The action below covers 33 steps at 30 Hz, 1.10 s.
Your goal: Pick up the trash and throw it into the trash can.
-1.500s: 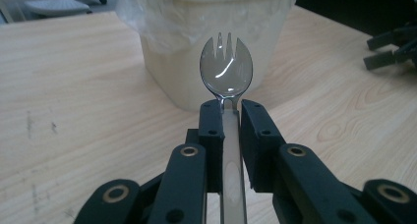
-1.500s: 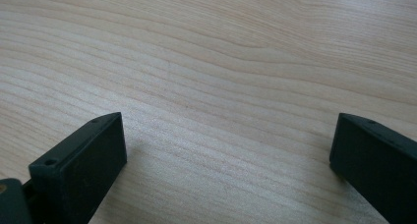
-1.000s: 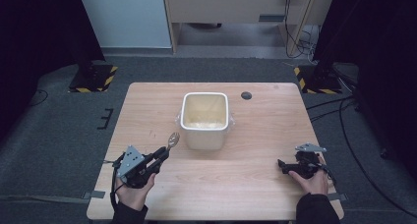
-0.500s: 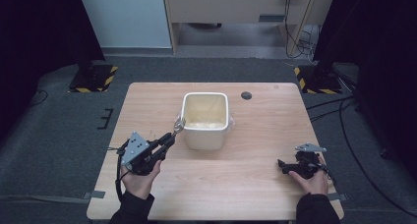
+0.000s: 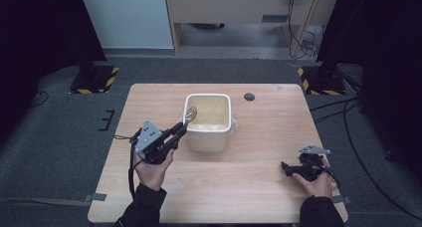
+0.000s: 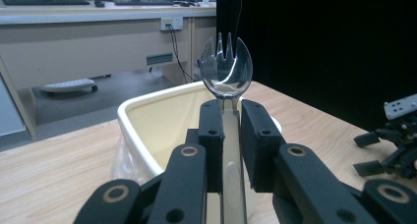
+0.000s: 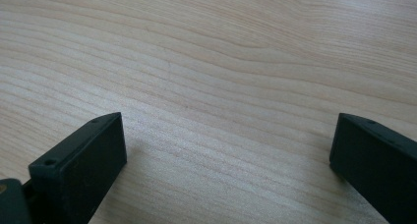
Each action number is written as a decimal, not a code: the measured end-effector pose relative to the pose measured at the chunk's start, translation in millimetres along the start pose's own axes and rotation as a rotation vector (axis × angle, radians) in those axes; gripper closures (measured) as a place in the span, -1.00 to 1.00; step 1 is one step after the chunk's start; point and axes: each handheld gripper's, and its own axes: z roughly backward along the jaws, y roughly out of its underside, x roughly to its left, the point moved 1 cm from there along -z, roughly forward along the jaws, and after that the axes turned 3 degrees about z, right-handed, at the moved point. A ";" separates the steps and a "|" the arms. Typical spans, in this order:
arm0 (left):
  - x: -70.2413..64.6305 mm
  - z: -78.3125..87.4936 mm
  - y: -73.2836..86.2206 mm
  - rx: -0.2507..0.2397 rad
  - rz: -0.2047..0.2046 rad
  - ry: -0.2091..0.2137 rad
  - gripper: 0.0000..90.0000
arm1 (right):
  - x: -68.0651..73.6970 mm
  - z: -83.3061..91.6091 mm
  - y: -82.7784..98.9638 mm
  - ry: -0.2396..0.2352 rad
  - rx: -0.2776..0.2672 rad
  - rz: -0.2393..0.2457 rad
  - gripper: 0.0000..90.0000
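Observation:
A clear plastic spork (image 6: 226, 67) stands up between the jaws of my left gripper (image 6: 230, 121), which is shut on its handle. In the high view the spork's head (image 5: 190, 114) hangs over the left rim of a cream square tub (image 5: 208, 121) at the table's middle, and the left gripper (image 5: 176, 131) sits just left of the tub. My right gripper (image 5: 287, 168) rests low at the table's right front, jaws wide open with bare wood between the fingers (image 7: 78, 160).
The wooden table (image 5: 259, 197) has a small dark round hole (image 5: 249, 96) behind the tub. Striped stand bases (image 5: 94, 77) sit on the floor off both back corners. Cables lie on the floor at the right.
My left gripper has carried the spork forward and to the right, from the table's left front up to the tub's left rim. The right gripper has stayed still.

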 end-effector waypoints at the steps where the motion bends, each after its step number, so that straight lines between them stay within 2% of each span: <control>1: 0.4 -2.3 -1.5 -0.002 -0.002 0.000 0.76 | 0.0 0.0 0.0 0.000 0.000 0.000 -0.98; 13: 2.7 -29.3 -15.2 -0.018 -0.002 -0.009 0.76 | -0.1 0.0 0.0 0.000 0.000 0.001 -0.98; 25: 2.4 -61.8 -26.4 -0.009 -0.021 -0.014 0.76 | 0.0 0.0 0.0 0.000 0.000 0.000 -0.98; 33: 5.4 -86.5 -20.9 0.014 -0.020 -0.013 0.76 | 0.0 0.0 0.0 0.000 0.000 0.000 -0.98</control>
